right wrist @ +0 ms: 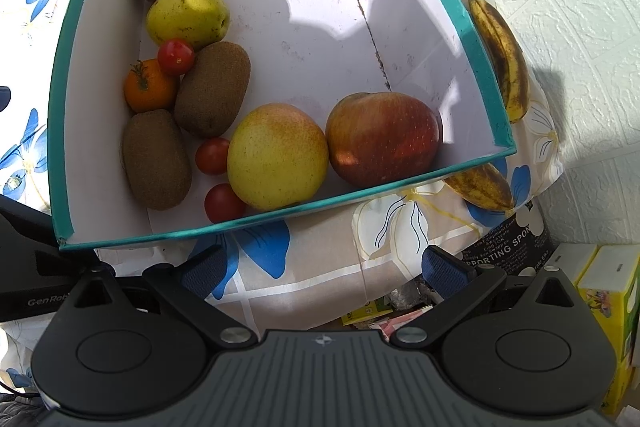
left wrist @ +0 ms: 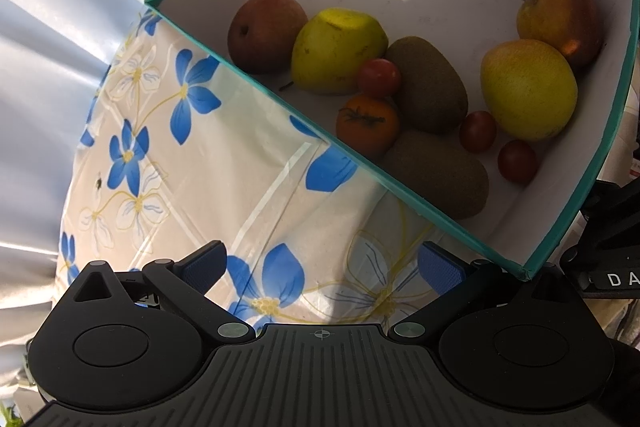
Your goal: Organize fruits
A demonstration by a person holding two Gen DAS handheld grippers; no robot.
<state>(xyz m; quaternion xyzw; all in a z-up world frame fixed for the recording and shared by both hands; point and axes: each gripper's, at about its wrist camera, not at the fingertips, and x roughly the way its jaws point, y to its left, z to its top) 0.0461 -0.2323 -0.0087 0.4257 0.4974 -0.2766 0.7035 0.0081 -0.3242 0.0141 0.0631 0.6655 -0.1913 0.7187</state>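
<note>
Fruits lie mostly inside the teal-rimmed box (right wrist: 280, 217) on the flowered worktop (left wrist: 280, 195): apples, a yellow pear (right wrist: 188, 13), two kiwis, small tomatoes and an orange one. Two bananas, one (right wrist: 502, 57) beside the box wall and one (right wrist: 480, 185) at its corner, rest outside on the cloth. Both look very ripe, so probably soft and easily bruised; a light hold across the middle of the curve seems safest. The apples should be firm and heavier, the tomatoes slippery and fragile. The left tool (left wrist: 324, 267) and right tool (right wrist: 326, 269) both stand wide open, holding nothing, short of the box.
</note>
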